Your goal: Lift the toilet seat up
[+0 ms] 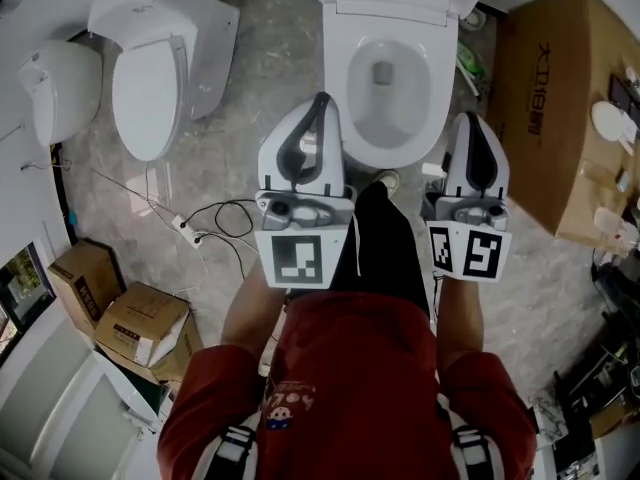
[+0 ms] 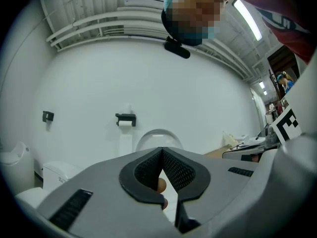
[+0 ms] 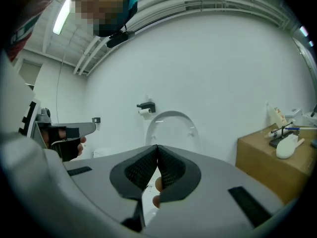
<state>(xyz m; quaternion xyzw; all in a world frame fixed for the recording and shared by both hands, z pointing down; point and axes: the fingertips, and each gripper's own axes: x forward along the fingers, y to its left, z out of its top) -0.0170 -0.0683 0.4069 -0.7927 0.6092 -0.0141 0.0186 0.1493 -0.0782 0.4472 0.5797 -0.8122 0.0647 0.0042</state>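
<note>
The left gripper point(image 1: 320, 98) and right gripper point(image 1: 468, 118) have their jaws pressed together on nothing, above a grey marbled floor point(image 1: 270, 58). At twelve o'clock the toilet seat point(image 1: 385, 10) stands upright behind the open bowl point(image 1: 385, 78). A second toilet point(image 1: 150, 78) sits at ten o'clock and a cardboard box point(image 1: 545, 98) at two.

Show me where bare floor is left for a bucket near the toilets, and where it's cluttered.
Bare floor lies between the closed toilet and the open toilet. More lies on the near side of the big cardboard box, at the right. Crowded: the power strip left of the person's legs, and the small cartons at lower left.
</note>
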